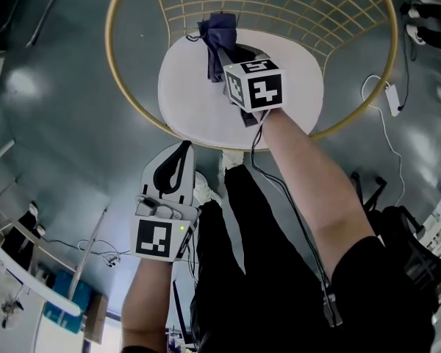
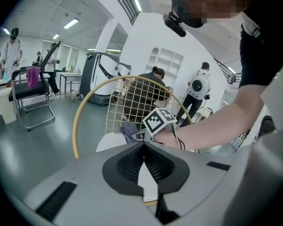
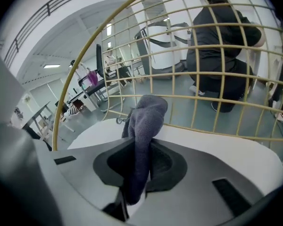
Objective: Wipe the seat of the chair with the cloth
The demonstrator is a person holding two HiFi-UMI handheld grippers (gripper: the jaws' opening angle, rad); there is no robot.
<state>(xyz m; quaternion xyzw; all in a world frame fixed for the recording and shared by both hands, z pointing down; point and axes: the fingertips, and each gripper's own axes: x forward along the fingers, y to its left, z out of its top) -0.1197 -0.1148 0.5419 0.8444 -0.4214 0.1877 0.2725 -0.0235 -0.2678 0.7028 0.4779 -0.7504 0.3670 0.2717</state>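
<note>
The chair has a round white seat (image 1: 198, 101) and a gold wire back (image 1: 279, 6). A dark blue cloth (image 1: 217, 46) hangs bunched over the far part of the seat, pinched in my right gripper (image 1: 231, 54), which is shut on it. In the right gripper view the cloth (image 3: 144, 135) runs down between the jaws, with the seat (image 3: 212, 142) just beyond. My left gripper (image 1: 182, 147) hovers short of the seat's near edge, jaws shut with nothing between them. From the left gripper view, the seat (image 2: 108, 142) and the cloth (image 2: 129, 132) lie ahead.
The chair's gold ring frame (image 1: 125, 87) circles the seat. A white cable and plug (image 1: 389, 98) lie on the grey floor at right. A black bag (image 1: 408, 241) sits at lower right. Desks and a dark office chair (image 2: 30, 95) stand farther off, with people in the background.
</note>
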